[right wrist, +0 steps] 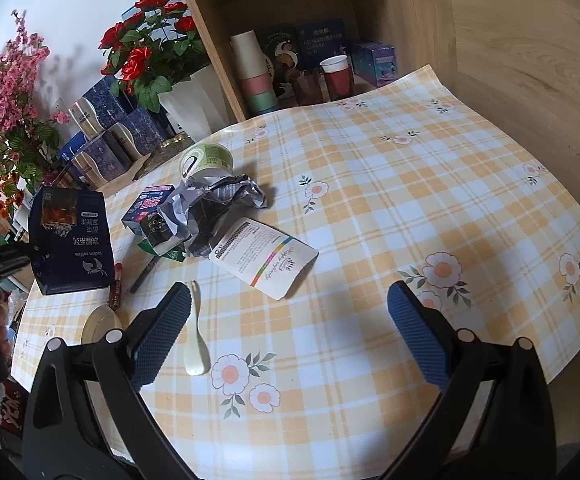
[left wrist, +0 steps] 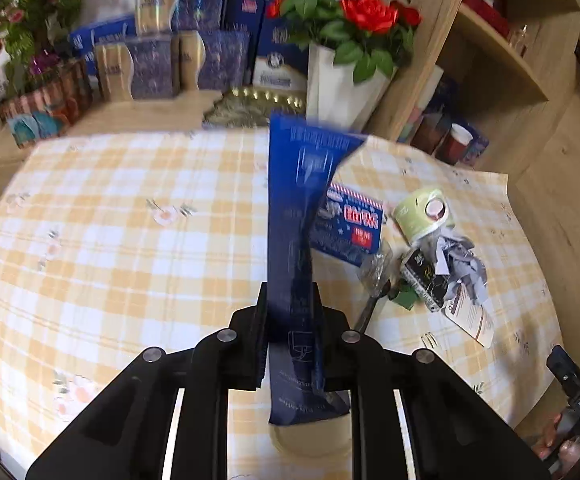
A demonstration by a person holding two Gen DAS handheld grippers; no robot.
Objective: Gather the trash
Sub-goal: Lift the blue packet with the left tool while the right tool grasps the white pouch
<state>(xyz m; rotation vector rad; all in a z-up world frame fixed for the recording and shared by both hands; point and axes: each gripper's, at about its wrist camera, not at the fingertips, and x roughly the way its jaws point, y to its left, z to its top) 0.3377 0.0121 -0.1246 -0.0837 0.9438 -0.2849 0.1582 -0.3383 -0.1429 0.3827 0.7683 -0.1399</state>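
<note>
My left gripper (left wrist: 292, 300) is shut on a dark blue coffee pouch (left wrist: 302, 208) and holds it above the checked tablecloth (left wrist: 129, 220). The same pouch (right wrist: 71, 236) shows at the left of the right wrist view, held by the left gripper's tip (right wrist: 29, 254). My right gripper (right wrist: 290, 300) is open and empty above the cloth. Ahead of it lies a trash pile: a white pouch (right wrist: 263, 256), crumpled grey paper (right wrist: 213, 204), a green cup (right wrist: 205, 160), a small blue packet (right wrist: 149, 204) and a white plastic spoon (right wrist: 195, 340).
A round beige lid (right wrist: 99, 322) and a red tube (right wrist: 115, 286) lie at the left table edge. A wooden shelf (right wrist: 290, 68) with cups and boxes stands behind. A white vase of red roses (right wrist: 149, 56) and blue boxes (left wrist: 161, 60) line the back.
</note>
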